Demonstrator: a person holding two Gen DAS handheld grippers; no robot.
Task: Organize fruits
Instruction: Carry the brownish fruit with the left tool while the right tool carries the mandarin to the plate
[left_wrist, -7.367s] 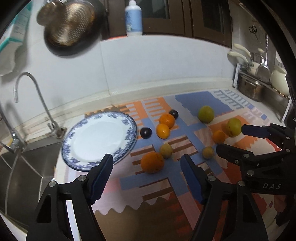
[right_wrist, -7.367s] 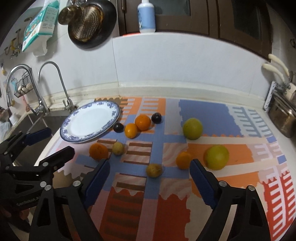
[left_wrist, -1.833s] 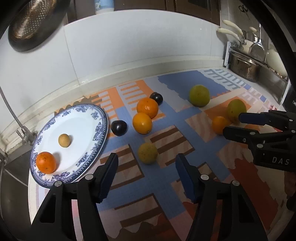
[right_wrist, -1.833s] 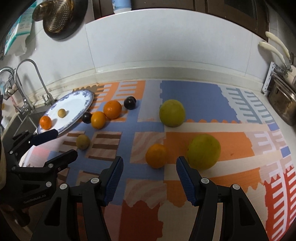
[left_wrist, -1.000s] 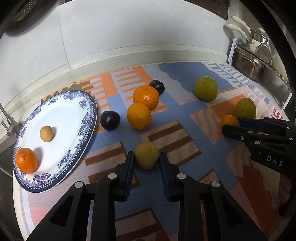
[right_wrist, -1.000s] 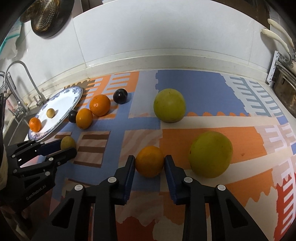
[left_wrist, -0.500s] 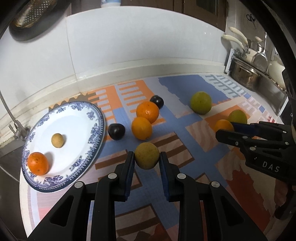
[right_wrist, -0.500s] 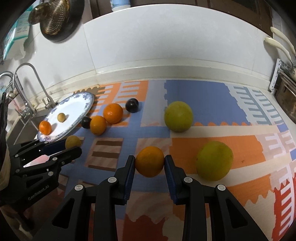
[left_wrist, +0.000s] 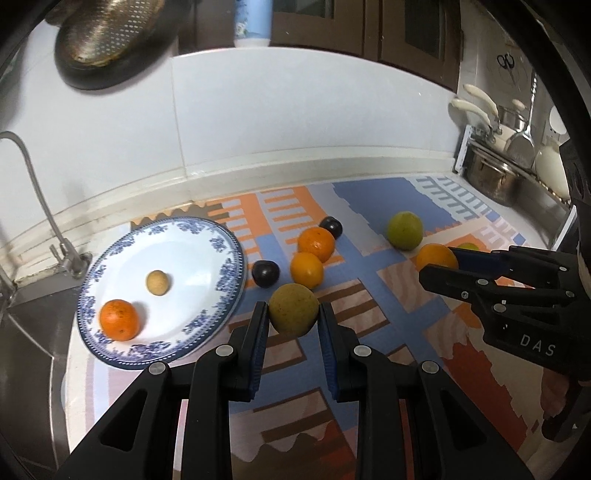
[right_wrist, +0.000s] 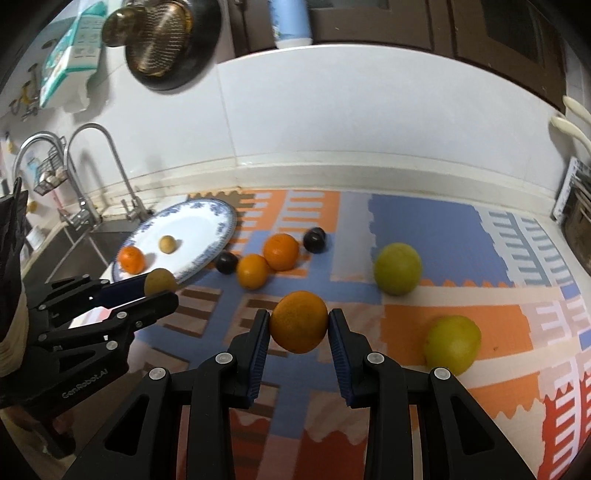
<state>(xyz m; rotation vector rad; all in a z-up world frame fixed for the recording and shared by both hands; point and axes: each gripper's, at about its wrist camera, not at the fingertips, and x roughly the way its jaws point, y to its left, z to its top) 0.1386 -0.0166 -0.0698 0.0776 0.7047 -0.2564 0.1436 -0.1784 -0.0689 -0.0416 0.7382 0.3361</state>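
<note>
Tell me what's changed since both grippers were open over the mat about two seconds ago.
The left gripper closed on the yellow-brown fruit and lifted it; the right gripper closed on the orange and lifted it too. Unchanged: the plate still holds a small orange and a tan fruit; the other fruits stay on the mat.

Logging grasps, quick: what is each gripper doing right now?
Left gripper: shut on the yellow-brown fruit.
Right gripper: shut on the orange.
</note>
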